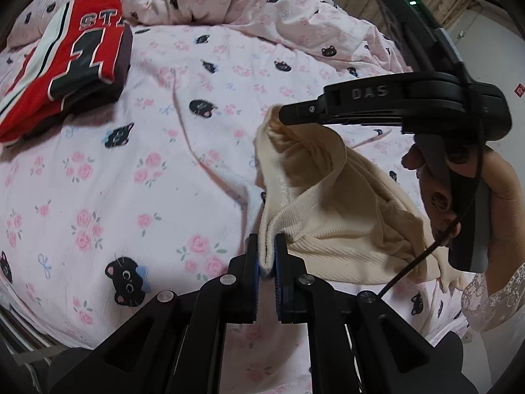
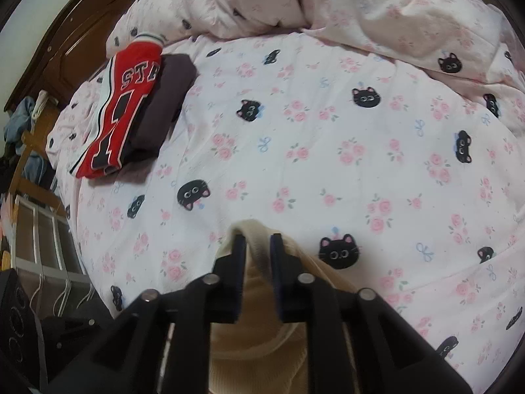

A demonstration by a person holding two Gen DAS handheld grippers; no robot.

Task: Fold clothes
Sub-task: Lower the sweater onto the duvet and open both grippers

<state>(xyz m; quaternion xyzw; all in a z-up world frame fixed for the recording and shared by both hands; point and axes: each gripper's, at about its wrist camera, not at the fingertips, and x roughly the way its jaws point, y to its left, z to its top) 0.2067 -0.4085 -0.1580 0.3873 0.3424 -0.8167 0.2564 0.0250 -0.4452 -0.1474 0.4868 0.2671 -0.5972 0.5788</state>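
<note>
A cream ribbed knit garment [image 1: 328, 203] lies bunched on the pink cat-print bed sheet [image 1: 131, 170]. My left gripper [image 1: 266, 252] is shut on a folded edge of it at the bottom of the left wrist view. My right gripper [image 1: 283, 115], held by a hand [image 1: 492, 203], reaches in from the right at the garment's raised far corner. In the right wrist view, the right gripper [image 2: 257, 249] has a gap between its jaws. The cream garment [image 2: 259, 344] passes loosely between them and drapes over the left fingertip [image 2: 237, 243].
A folded red jersey [image 1: 75, 62] [image 2: 121, 115] lies on a folded dark garment [image 2: 170, 98] at the bed's far left. A rumpled duvet [image 2: 295, 0] lies along the back. A wooden headboard [image 2: 75, 39] and a white rack with hangers [image 2: 42, 229] stand to the left.
</note>
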